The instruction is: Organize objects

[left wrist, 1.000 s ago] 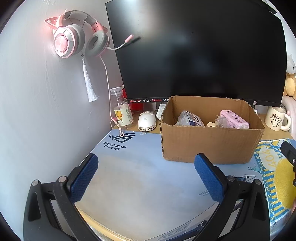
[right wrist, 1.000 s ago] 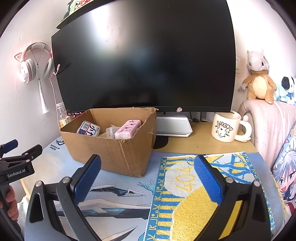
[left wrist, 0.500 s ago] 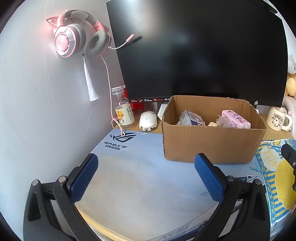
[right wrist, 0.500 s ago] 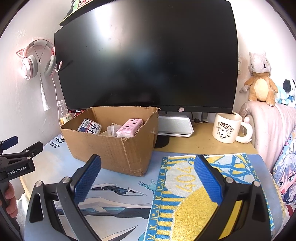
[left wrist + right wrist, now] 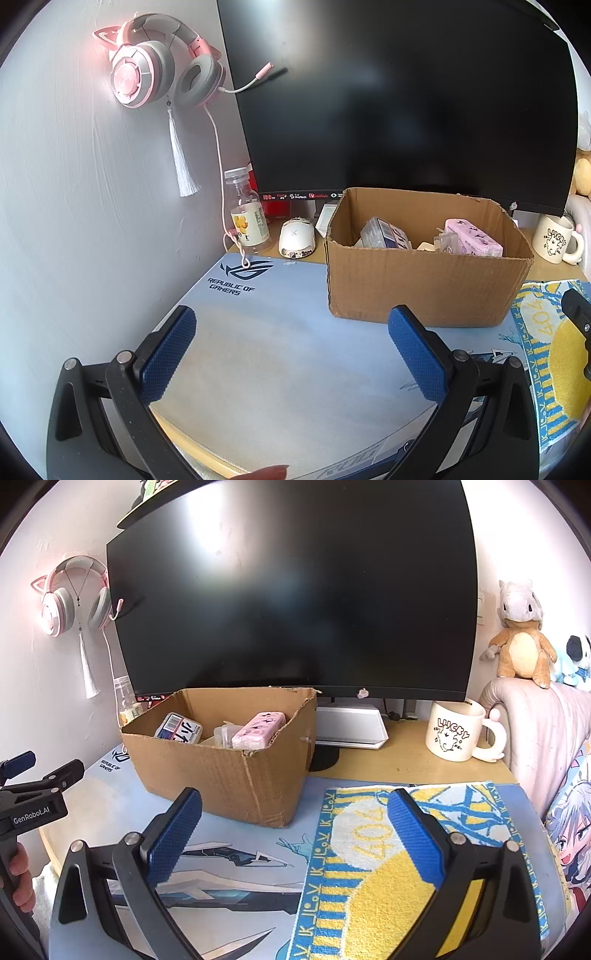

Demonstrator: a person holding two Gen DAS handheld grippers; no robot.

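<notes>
An open cardboard box (image 5: pixel 424 291) (image 5: pixel 221 775) stands on the blue desk mat in front of the monitor. Inside lie a pink case (image 5: pixel 472 240) (image 5: pixel 258 729), a labelled white pack (image 5: pixel 384 234) (image 5: pixel 179 729) and clear plastic pieces. My left gripper (image 5: pixel 291 350) is open and empty over the mat, left of and in front of the box. My right gripper (image 5: pixel 293 834) is open and empty over the mat's edge by a yellow-blue towel (image 5: pixel 388 867), in front of the box's right corner. The left gripper also shows in the right wrist view (image 5: pixel 40 771).
A large black monitor (image 5: pixel 295 590) stands behind the box. A bottle (image 5: pixel 247 218) and a white mouse (image 5: pixel 297 238) sit at the back left. A white mug (image 5: pixel 454 731) stands at the right. Pink headphones (image 5: pixel 155 70) hang on the wall. Plush toys (image 5: pixel 521 642) sit at the far right.
Both grippers stay open and empty. The views have shifted slightly, as if both grippers drew back and up a little from the box.
</notes>
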